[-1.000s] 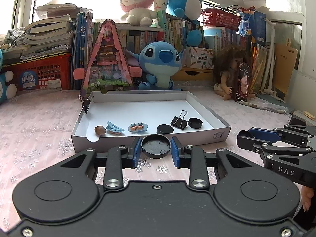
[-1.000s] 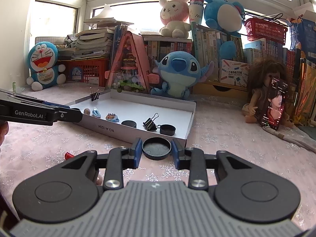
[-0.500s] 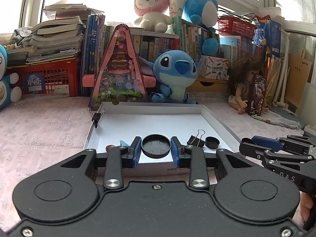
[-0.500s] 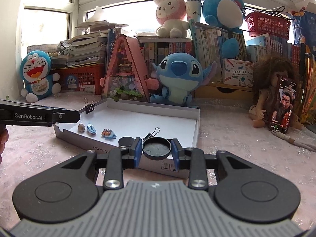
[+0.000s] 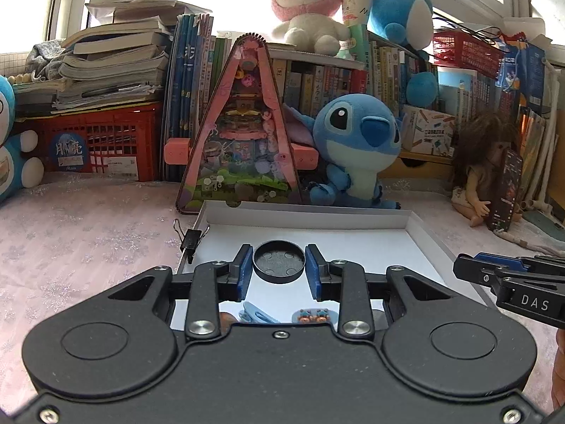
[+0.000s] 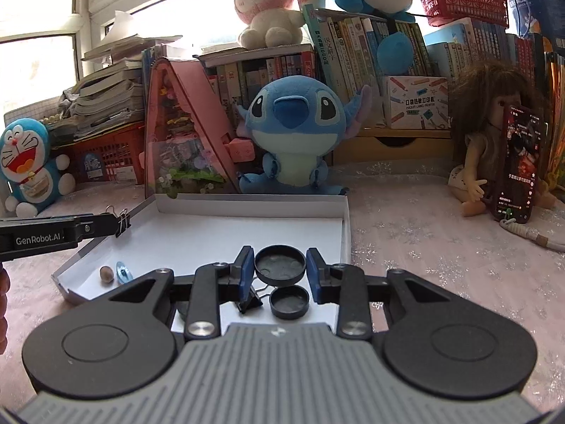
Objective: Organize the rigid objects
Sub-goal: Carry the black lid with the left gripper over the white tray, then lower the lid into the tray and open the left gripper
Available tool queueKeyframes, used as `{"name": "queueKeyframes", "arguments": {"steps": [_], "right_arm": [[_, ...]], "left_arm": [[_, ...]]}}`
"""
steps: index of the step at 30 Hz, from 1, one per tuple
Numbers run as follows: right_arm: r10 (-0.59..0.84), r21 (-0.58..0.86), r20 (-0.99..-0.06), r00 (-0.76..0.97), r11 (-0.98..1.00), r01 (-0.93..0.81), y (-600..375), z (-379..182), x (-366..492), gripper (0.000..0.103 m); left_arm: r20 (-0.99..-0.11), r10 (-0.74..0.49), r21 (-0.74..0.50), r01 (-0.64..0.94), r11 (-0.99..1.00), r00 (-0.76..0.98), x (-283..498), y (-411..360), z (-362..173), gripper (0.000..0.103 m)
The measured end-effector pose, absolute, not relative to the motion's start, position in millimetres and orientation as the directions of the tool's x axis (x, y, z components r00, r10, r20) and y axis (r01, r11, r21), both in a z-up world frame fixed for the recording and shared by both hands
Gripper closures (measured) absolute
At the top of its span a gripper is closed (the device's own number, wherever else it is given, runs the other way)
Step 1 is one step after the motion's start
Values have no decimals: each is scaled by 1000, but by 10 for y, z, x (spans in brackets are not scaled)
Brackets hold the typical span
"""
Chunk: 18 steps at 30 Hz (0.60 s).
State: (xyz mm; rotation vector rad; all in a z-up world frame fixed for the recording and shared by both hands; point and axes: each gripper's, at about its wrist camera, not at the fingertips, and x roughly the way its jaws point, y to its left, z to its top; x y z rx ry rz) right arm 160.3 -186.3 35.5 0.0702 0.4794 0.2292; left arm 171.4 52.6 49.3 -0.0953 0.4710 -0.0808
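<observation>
Over the white tray [image 5: 416, 233], both tongs carry the same kind of load: the left tongs [image 5: 279, 274] are closed on a round black cap [image 5: 279, 261] held hollow side up, and the right tongs [image 6: 280, 275] are closed on a second black cap [image 6: 280, 263] the same way. Each cap sits straight ahead between its blue pads, above the tray floor rather than on it. What the drop turns on is what lies underneath. Below the right tongs, near the tray's right wall, a loose black cap [image 6: 289, 302] and a black binder clip [image 6: 249, 302] already rest, just beside each other. Below the left tongs, toward the tray's near edge, lie a blue clip [image 5: 256, 316] and a small patterned piece [image 5: 312, 315]. The caps being round, no axis matters; judging by the loose cap, the right tongs are the nearer to a matching spot.
</observation>
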Motion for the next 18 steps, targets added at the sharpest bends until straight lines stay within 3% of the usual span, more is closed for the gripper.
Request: {"name": "queueKeyframes", "arguments": {"steps": [18], "right_arm": [[221,199,-618,755,972,-122,-1850,238,2496,66]], "left_arm": [[-586,-71,-79,30,996,807,2520,523,303,73]]}}
